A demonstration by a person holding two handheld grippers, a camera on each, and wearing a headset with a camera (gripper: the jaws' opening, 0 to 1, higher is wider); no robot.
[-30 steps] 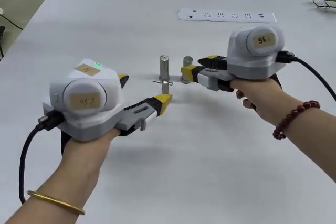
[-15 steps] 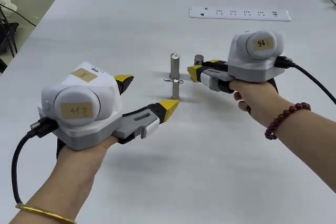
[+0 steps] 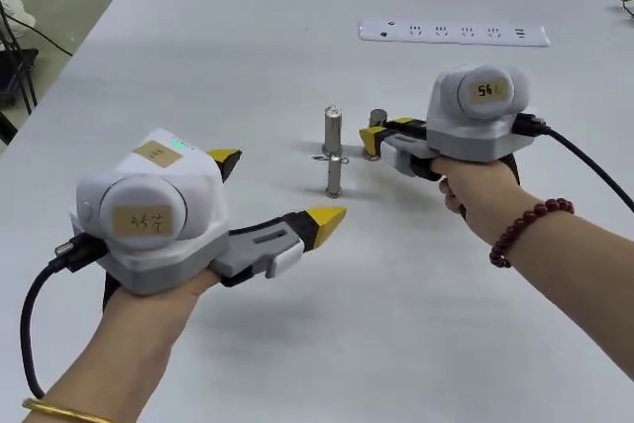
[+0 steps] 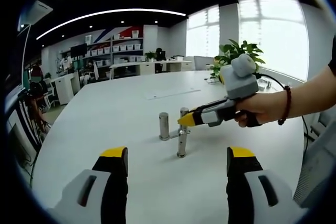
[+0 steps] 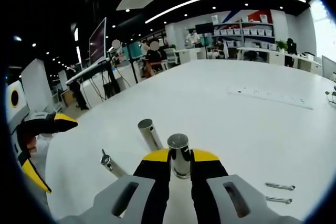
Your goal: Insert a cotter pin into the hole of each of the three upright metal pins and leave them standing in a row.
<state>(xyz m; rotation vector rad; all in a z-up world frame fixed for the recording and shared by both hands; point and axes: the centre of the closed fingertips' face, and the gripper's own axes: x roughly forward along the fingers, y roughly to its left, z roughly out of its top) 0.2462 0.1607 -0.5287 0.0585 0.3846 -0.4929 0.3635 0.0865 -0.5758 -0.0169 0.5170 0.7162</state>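
Here, we find the right gripper clenched on the held pin, an upright metal pin standing on the white table. Both yellow-tipped jaws press its sides just below its rounded top. In the head view this pin is the rightmost of the three and sits a little farther away than the others. Just to its left stands the tall pin, upright and apart from the jaws. Nearer to us, almost in front of the tall one, stands the near pin, which is thinner and shorter. A cotter pin crosses it at the top. We cannot tell whether the tall pin or the held pin carries one.

The left gripper hovers near and to the left of the pins, its jaws spread wide and released, grasping nothing. In the left gripper view the near pin stands ahead between the two jaws, well apart from both.

In the right gripper view we also see two loose cotter pins lying flat on the table, side by side, to the right of the jaws in that view. A power strip lies on the far side of the table, well beyond the pins. A bead bracelet circles the right wrist.
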